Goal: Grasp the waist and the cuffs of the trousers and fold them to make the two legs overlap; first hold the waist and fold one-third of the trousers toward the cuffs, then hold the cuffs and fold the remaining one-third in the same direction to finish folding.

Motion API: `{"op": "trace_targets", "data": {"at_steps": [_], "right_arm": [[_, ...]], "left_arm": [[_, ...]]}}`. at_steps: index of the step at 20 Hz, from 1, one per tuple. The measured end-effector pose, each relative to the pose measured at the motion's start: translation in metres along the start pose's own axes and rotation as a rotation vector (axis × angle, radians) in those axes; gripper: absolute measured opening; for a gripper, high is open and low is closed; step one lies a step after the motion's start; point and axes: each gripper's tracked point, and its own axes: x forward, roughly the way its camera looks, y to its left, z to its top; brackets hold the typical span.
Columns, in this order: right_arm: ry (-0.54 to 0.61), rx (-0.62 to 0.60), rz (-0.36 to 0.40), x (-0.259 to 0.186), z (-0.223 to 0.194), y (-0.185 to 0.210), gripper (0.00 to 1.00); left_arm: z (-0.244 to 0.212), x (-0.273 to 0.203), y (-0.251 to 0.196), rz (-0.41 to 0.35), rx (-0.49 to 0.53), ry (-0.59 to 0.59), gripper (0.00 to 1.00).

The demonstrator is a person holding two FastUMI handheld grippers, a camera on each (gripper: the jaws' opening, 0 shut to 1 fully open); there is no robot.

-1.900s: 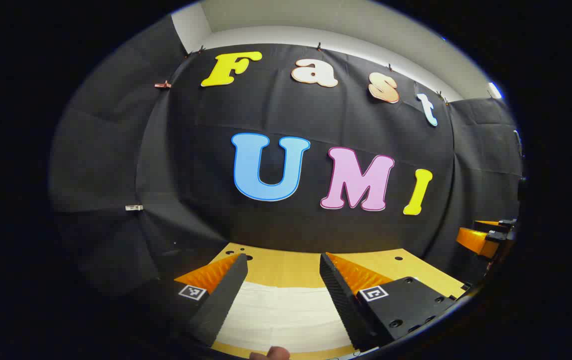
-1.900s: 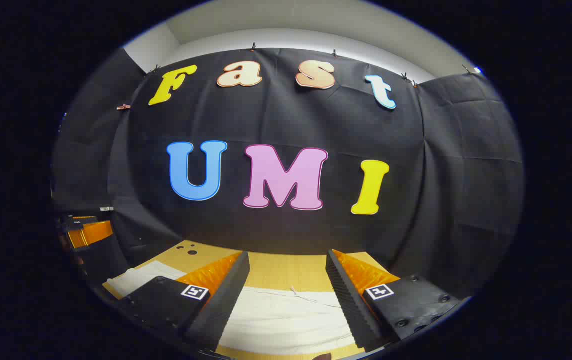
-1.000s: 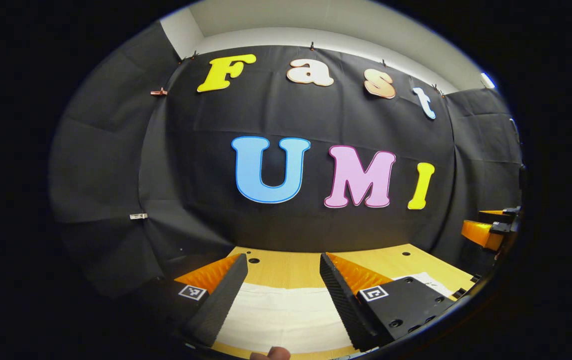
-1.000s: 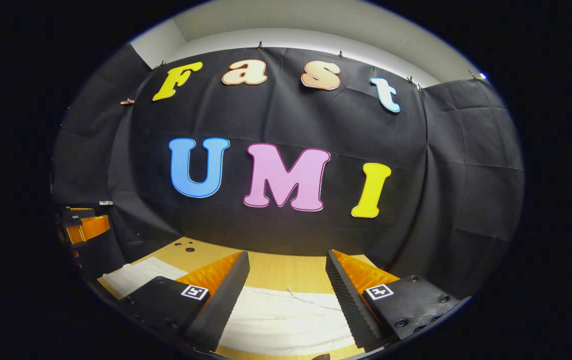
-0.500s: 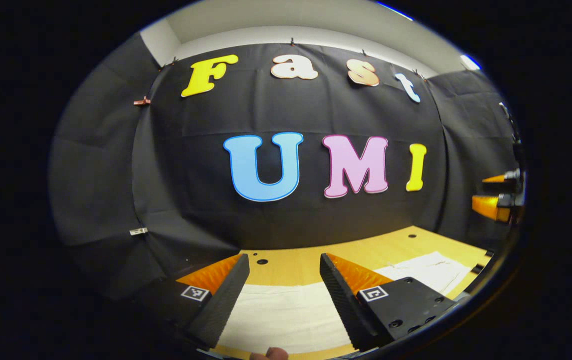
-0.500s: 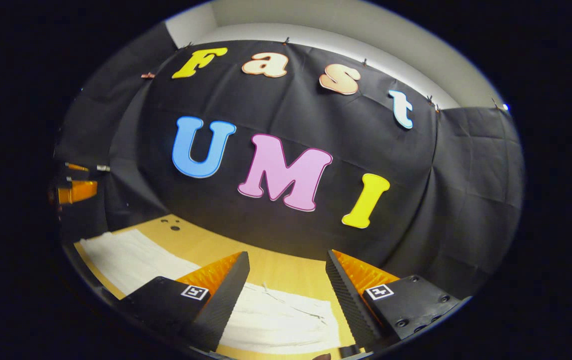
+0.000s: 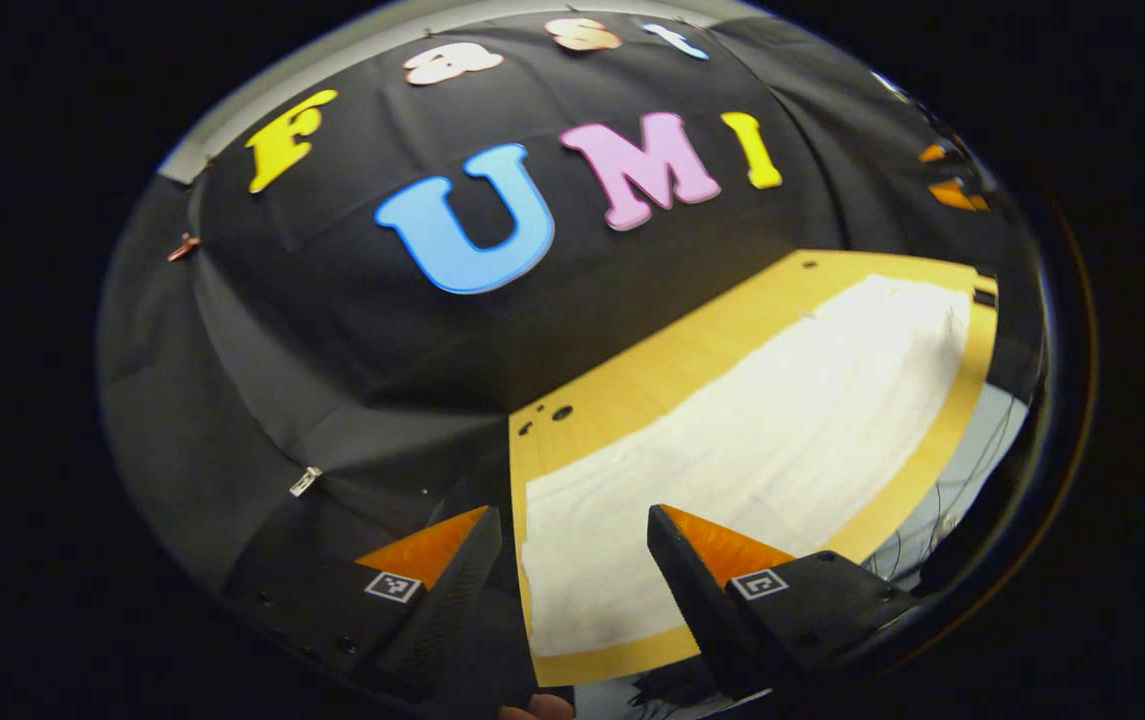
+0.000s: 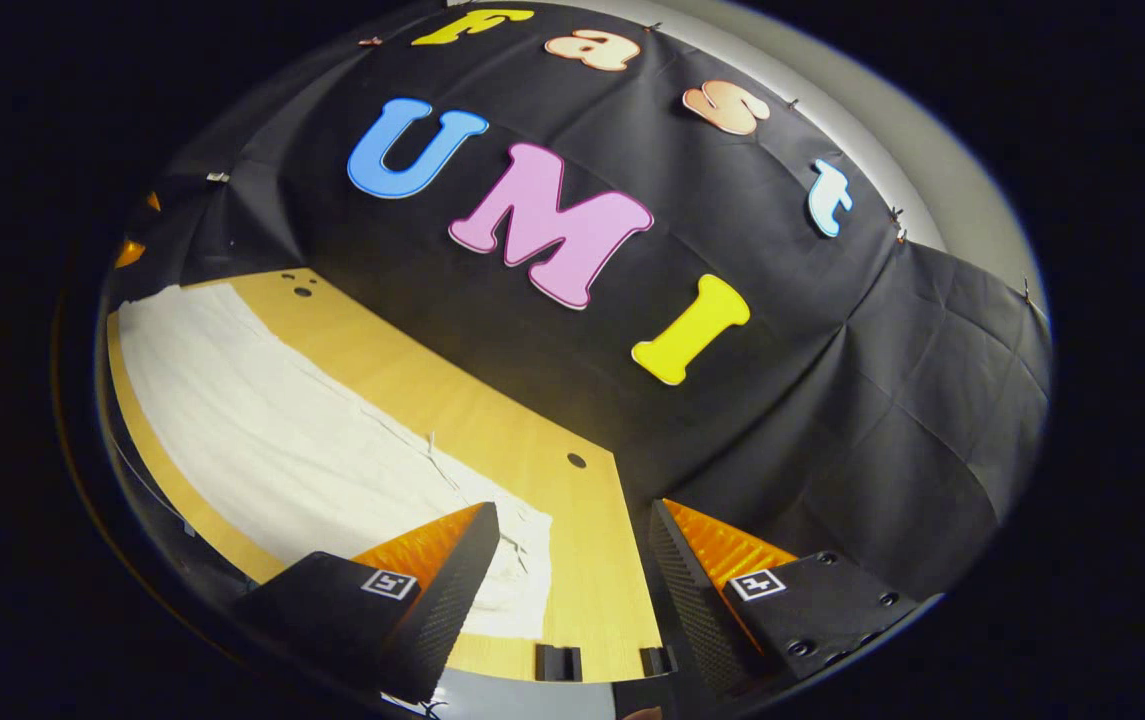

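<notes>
White trousers [image 7: 762, 430] lie flat along the wooden table [image 7: 692, 345], stretching from near my left gripper away to the right. My left gripper [image 7: 572, 525] hangs open above the trousers' near end, by the table's left edge, holding nothing. In the right gripper view the same trousers [image 8: 272, 430] run from the far left to an end with a loose drawstring just left of my right gripper [image 8: 572, 520]. That gripper is open and empty, over bare table [image 8: 532, 440] near the right edge. The other gripper [image 7: 947, 180] shows small at the far right of the left gripper view.
Black cloth walls the booth behind and beside the table. Small holes [image 7: 560, 412] mark the tabletop's corners, another hole [image 8: 577, 460] near my right gripper. Two black clamps [image 8: 557, 662] sit on the table's near edge. Cables hang below the table's front edge [image 7: 942, 500].
Both grippers have swung outward and tilted: the left to the trousers' left end, the right to their right end. The whole length of the trousers now shows. Both stayed open.
</notes>
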Motion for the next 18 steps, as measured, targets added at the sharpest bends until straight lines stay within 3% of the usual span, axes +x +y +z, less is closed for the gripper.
{"op": "trace_targets", "data": {"at_steps": [6,10,13,18], "right_arm": [[0.077,-0.024,-0.015,-0.004,-0.03,-0.002,0.97],[0.099,-0.066,0.007,-0.006,-0.039,0.005,0.97],[0.104,-0.111,0.025,-0.009,-0.042,0.011,0.97],[0.146,-0.112,0.031,-0.008,-0.058,0.013,0.97]], "left_arm": [[-0.097,0.03,-0.024,-0.163,0.293,0.186,0.96],[-0.14,0.048,-0.034,-0.264,0.457,0.25,0.96],[-0.161,0.06,-0.036,-0.323,0.578,0.294,0.96],[-0.16,0.085,-0.02,-0.334,0.7,0.304,0.96]]}}
